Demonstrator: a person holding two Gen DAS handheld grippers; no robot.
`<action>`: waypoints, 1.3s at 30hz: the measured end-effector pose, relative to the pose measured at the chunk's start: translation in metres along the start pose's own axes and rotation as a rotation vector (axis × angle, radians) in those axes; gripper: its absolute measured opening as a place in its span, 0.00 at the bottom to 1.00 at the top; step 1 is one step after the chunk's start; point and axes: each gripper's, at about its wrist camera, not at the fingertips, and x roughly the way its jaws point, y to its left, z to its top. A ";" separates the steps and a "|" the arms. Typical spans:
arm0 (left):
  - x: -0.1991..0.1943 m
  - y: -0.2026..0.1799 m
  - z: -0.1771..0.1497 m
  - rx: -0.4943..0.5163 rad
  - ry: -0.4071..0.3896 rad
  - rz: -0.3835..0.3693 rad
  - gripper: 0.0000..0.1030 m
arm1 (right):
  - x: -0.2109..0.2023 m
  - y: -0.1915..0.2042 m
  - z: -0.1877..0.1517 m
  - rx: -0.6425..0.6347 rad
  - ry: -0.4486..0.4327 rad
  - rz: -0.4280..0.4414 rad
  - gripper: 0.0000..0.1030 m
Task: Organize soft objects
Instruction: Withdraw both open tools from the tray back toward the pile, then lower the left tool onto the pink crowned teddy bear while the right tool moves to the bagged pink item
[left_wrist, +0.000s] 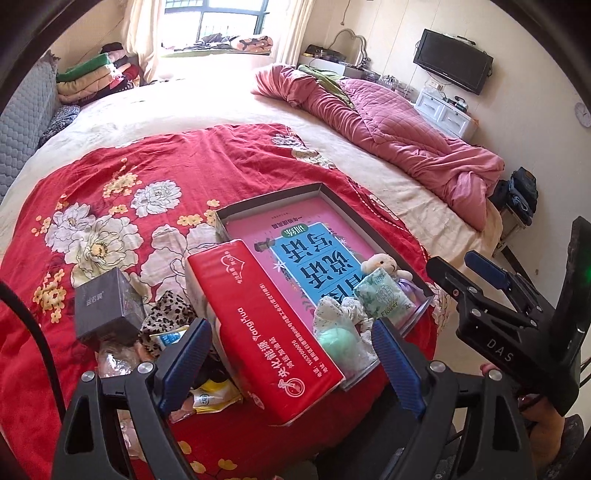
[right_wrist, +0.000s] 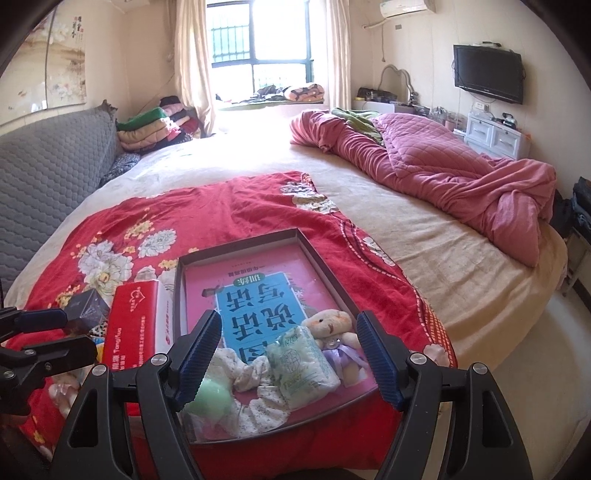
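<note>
- Shallow tray (right_wrist: 334, 275) on the red floral cloth (left_wrist: 184, 158), already holding a small bear (right_wrist: 328, 323), a tissue pack (right_wrist: 303, 363), a lacy scrunchie (right_wrist: 255, 391) and a green ball (right_wrist: 210, 397) at its near end.
- Still outside, left of the tray: red tissue box (left_wrist: 266, 332) leaning on the tray's edge, black box (left_wrist: 105, 306), leopard cloth (left_wrist: 168, 312) and loose packets (left_wrist: 212, 400).
- Left gripper (left_wrist: 291, 365): jaws wide apart, nothing gripped, poised above the red box.
- Right gripper (right_wrist: 288, 363): jaws wide apart, empty, hovering over the tray's contents.
- Judged roughly halfway; leopard cloth the likeliest soft item left.
</note>
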 end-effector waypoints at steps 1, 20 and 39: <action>-0.003 0.003 -0.001 -0.006 -0.004 0.005 0.85 | -0.003 0.004 0.002 -0.004 -0.006 0.007 0.74; -0.080 0.104 -0.018 -0.165 -0.090 0.148 0.85 | -0.043 0.088 0.014 -0.157 -0.069 0.129 0.74; -0.093 0.192 -0.069 -0.322 -0.045 0.243 0.85 | -0.054 0.165 0.002 -0.326 -0.058 0.234 0.74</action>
